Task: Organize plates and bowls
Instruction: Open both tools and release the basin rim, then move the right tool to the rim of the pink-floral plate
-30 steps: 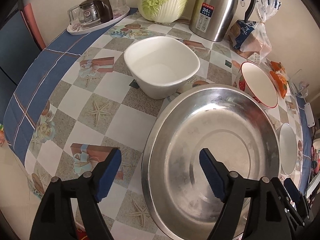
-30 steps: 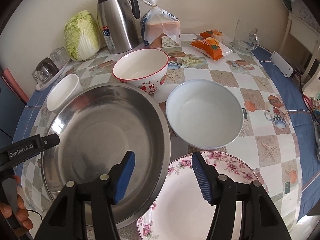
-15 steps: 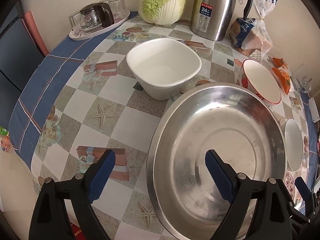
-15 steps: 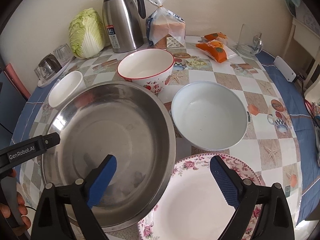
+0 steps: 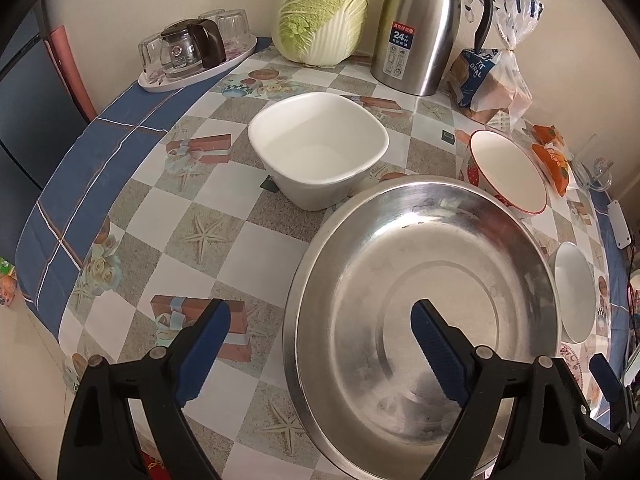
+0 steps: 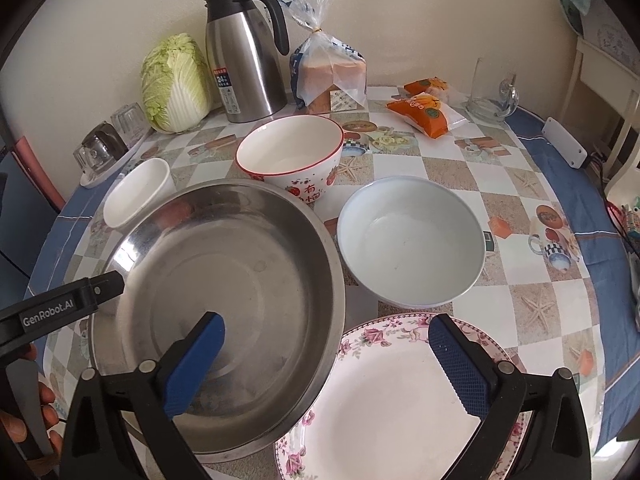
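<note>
Checkered worktop (image 5: 208, 236) below, both my jaws just spread wide and empty: steel basin (image 6: 224, 280) rim between the right gripper's (image 6: 326, 360), flowered plate (image 6: 400, 400) right.

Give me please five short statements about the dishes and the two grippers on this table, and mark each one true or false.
1. The steel basin is empty. True.
2. The right gripper is shut on the flowered plate. False: its jaws have just been opening, stand wide apart and press on nothing.
3. The strawberry bowl is stacked inside the pale blue bowl. False: they stand apart on the tablecloth.
4. The square white bowl stands beyond the basin's rim, as the left wrist view shows it. True.
5. The left gripper holds the basin's rim. False: it is open, with one finger over the tablecloth and the other over the basin.
</note>
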`<action>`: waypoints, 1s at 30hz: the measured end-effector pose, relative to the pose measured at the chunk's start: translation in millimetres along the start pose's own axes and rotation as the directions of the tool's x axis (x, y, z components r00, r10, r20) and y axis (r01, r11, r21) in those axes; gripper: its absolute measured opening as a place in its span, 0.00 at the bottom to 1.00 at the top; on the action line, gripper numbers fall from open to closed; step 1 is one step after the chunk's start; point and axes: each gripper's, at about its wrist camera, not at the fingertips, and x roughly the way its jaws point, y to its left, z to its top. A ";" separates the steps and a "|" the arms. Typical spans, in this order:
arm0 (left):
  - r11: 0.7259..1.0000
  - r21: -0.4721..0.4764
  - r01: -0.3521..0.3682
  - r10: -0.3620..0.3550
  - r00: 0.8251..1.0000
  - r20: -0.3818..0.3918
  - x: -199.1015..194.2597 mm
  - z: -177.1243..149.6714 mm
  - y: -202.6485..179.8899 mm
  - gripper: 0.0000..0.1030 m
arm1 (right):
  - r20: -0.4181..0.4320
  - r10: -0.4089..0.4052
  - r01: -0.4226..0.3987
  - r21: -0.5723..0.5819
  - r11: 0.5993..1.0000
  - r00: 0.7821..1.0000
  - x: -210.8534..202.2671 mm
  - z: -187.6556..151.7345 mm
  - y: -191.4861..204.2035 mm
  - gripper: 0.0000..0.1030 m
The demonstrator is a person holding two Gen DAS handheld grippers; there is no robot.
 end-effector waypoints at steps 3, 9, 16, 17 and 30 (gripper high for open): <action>1.000 0.021 0.005 -0.006 0.999 0.037 -6.8 -4.1 -4.0 0.89 | 0.020 -0.001 0.001 -0.005 1.000 1.000 -5.6 -2.3 0.7 1.00; 0.999 0.042 0.006 -0.010 0.995 0.102 -20.4 -12.3 -10.3 0.89 | 0.074 0.003 -0.003 0.001 1.000 0.997 -18.3 -7.1 -0.3 1.00; 0.997 0.074 0.035 -0.050 0.976 0.212 -43.6 -27.3 -20.1 0.90 | 0.116 0.036 -0.045 0.071 0.996 0.993 -35.9 -18.3 -15.1 1.00; 0.996 0.080 0.041 -0.058 0.974 0.219 -45.7 -29.7 -21.6 0.90 | 0.120 0.036 -0.046 0.079 0.996 0.992 -38.6 -20.3 -17.7 1.00; 0.969 0.182 0.168 -0.211 0.945 0.249 -68.9 -69.6 -49.3 0.90 | 0.108 -0.013 -0.002 0.138 0.990 0.994 -57.4 -48.9 -49.7 1.00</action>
